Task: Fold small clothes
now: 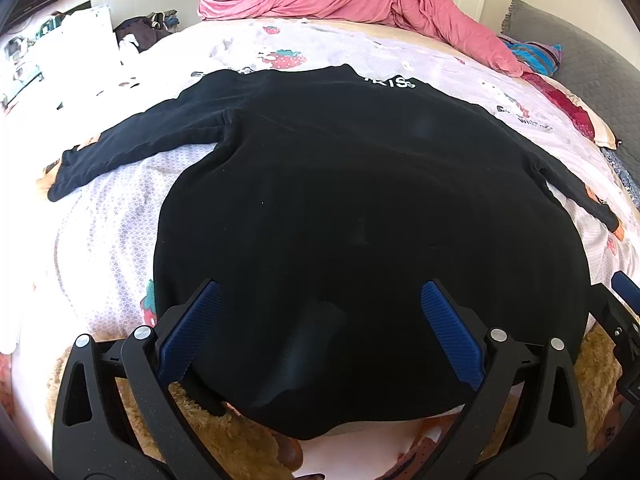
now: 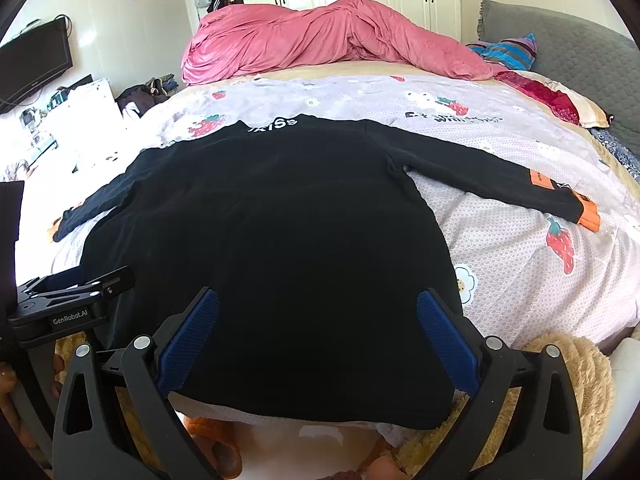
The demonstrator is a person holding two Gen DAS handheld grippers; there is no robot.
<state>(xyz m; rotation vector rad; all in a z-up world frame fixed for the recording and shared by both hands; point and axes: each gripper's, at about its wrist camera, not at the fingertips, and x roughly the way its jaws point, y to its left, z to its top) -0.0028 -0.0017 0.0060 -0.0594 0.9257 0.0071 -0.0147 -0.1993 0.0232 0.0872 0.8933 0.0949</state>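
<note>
Black long-sleeved top (image 1: 360, 208) lies flat on the bed (image 1: 120, 240), both sleeves spread outward, collar with white lettering at the far side. I see its hem at the near edge of the bed, hanging slightly over it.

Left hand-held gripper (image 1: 320, 312): jaws spread wide, blue pads (image 1: 192, 332) over the left part of the hem, nothing clamped between them. I cannot tell whether the pads touch the fabric.

Right hand-held gripper (image 2: 318, 316): jaws likewise wide apart, over the right part of the hem, holding nothing.

The right sleeve ends in an orange cuff (image 2: 588, 216). A pink duvet (image 2: 320, 36) is bunched at the far side of the bed, beside a grey pillow (image 2: 560, 40).
</note>
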